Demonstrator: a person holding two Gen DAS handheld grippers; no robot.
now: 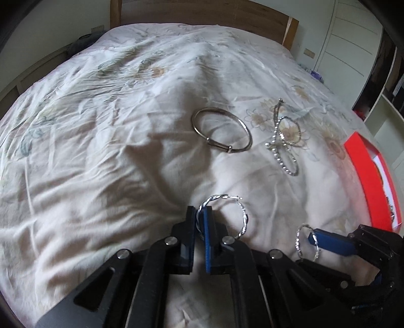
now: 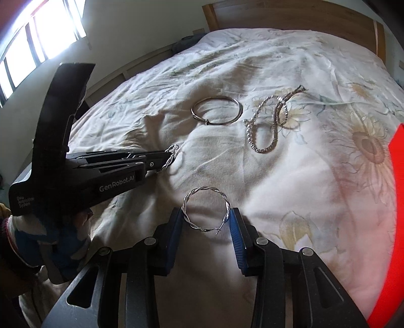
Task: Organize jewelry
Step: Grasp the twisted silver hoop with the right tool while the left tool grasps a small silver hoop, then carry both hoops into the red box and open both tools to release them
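Left wrist view: left gripper (image 1: 201, 222) is closed on a twisted silver hoop earring (image 1: 222, 214); the blue pads (image 1: 207, 227) pinch the hoop's left side and the rest of the ring sticks out to the right, above the floral bedspread (image 1: 101, 151). Far of it, near mid-bed, a plain silver bangle (image 1: 222, 131) lies flat. Just right of the bangle lies a beaded silver bracelet (image 1: 284, 141), looped over itself, apart from the bangle. At the right edge sits a red box (image 1: 366, 181); contents too blurred to tell. Near right corner: right gripper (image 1: 318, 239) w/ a second twisted hoop earring (image 1: 306, 242) at its blue tip. Wooden headboard (image 1: 202, 12) at the far end.

Right wrist view: right gripper (image 2: 205, 219) has its jaws spread to the hoop's width, and the second twisted hoop earring (image 2: 205, 209) sits between the pads (image 2: 237, 234), its left and right sides touching them, clasp end nearest the camera. So it's gripped across its diameter. Left gripper (image 2: 166, 157) comes in from the left, held by a gloved hand (image 2: 50, 239), w/ the first hoop (image 2: 169, 159) clamped at its tip, close above the bedspread (image 2: 303, 189). Far side: bangle (image 2: 217, 111), then bracelet (image 2: 270, 121) to its right, both flat on the fabric. Red box edge (image 2: 396, 201) at the right. Bright window (image 2: 38, 32) far left.
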